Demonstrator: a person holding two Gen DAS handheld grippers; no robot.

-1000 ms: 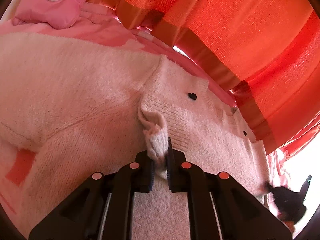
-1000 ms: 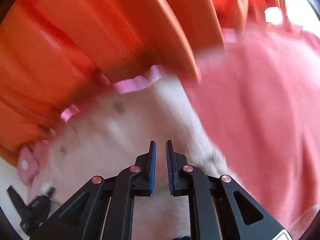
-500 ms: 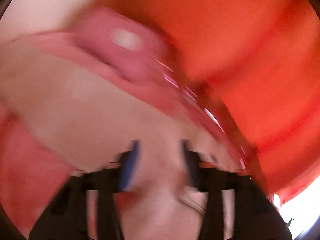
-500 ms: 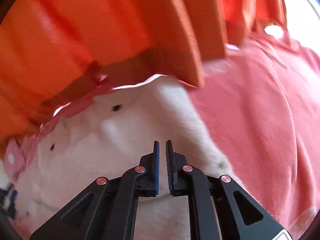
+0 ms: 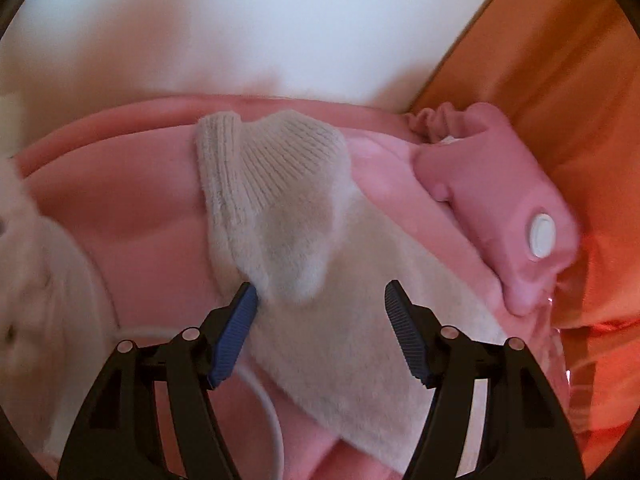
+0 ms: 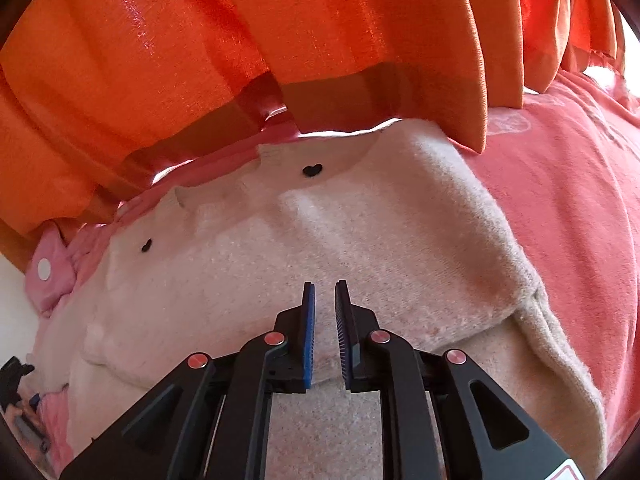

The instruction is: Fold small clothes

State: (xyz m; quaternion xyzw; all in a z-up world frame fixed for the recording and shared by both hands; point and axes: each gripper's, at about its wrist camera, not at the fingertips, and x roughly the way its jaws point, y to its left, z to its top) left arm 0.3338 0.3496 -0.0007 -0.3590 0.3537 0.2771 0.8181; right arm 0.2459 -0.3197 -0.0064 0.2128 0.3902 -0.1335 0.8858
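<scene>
A small cream knit cardigan point(image 6: 320, 248) with black heart buttons point(image 6: 312, 169) lies on a pink blanket point(image 6: 568, 200). Its sleeve point(image 5: 288, 216), with a ribbed cuff at the far end, lies stretched out in the left wrist view. My left gripper point(image 5: 320, 312) is open, its jaws wide apart over the sleeve and holding nothing. My right gripper point(image 6: 325, 300) is nearly closed with a narrow gap, hovering empty above the cardigan's body.
An orange curtain point(image 6: 280, 32) hangs close behind the cardigan. A pink padded item with a white snap point(image 5: 542, 236) lies right of the sleeve. A white cable point(image 5: 264, 400) runs under the left gripper. A white wall point(image 5: 240, 20) is behind.
My left gripper let go of the sleeve cuff, opened wide and swung left toward the wall. The sleeve now lies flat. My right gripper drew back slightly, still nearly closed.
</scene>
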